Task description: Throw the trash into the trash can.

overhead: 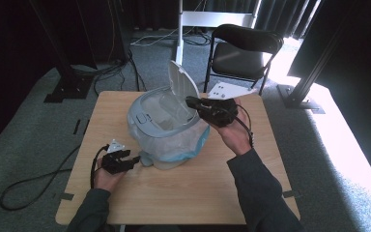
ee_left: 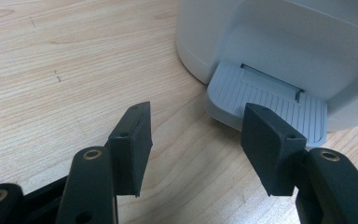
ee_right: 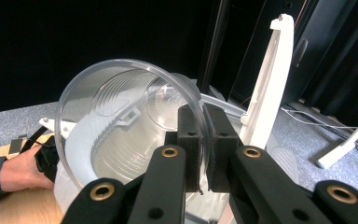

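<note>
Clamped thin on the rim of a clear plastic cup (ee_right: 121,121), my right gripper (overhead: 196,103) holds it on its side over the open mouth of the bin (overhead: 166,126), cup mouth facing me and its long axis running toward 10 o'clock, with the raised lid (overhead: 182,81) just beyond at 1 o'clock. My left gripper (ee_left: 196,144) hangs empty, jaws wide, at the bin's 7 o'clock, its pedal (ee_left: 265,100) just ahead, with bare table (overhead: 183,193) behind.

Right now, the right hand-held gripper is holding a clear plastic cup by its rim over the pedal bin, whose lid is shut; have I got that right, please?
Not quite: the lid stands open, as the high view shows. The rest holds: the right hand-held gripper pinches the clear plastic cup by its rim over the pedal bin.
</note>
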Demonstrator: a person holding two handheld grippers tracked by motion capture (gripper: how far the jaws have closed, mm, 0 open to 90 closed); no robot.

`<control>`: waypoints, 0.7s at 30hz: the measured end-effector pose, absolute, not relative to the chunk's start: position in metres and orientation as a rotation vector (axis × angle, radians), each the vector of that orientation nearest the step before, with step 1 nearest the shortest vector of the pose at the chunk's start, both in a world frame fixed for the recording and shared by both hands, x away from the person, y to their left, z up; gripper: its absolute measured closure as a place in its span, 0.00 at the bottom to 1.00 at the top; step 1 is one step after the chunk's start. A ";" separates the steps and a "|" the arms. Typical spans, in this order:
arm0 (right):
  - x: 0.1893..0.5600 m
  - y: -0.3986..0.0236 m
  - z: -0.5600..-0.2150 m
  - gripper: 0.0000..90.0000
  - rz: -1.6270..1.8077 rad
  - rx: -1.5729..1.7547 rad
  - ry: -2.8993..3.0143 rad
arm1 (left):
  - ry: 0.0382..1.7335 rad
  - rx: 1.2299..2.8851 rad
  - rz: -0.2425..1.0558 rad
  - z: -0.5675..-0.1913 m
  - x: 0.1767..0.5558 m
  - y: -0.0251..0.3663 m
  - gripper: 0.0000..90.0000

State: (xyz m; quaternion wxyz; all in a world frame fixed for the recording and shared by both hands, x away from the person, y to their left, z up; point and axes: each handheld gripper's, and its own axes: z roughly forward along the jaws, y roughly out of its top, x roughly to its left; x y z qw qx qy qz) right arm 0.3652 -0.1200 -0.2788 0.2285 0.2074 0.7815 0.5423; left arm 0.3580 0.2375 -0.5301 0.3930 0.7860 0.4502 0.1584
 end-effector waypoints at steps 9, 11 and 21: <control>0.373 -0.109 -0.279 0.96 1.462 0.592 2.147 | 1.144 2.002 0.404 -0.531 0.357 0.238 0.48; 0.374 -0.106 -0.278 0.96 1.451 0.596 2.142 | 1.144 2.003 0.404 -0.531 0.357 0.238 0.48; 0.375 -0.094 -0.276 0.96 1.427 0.587 2.122 | 1.144 2.003 0.402 -0.531 0.358 0.238 0.48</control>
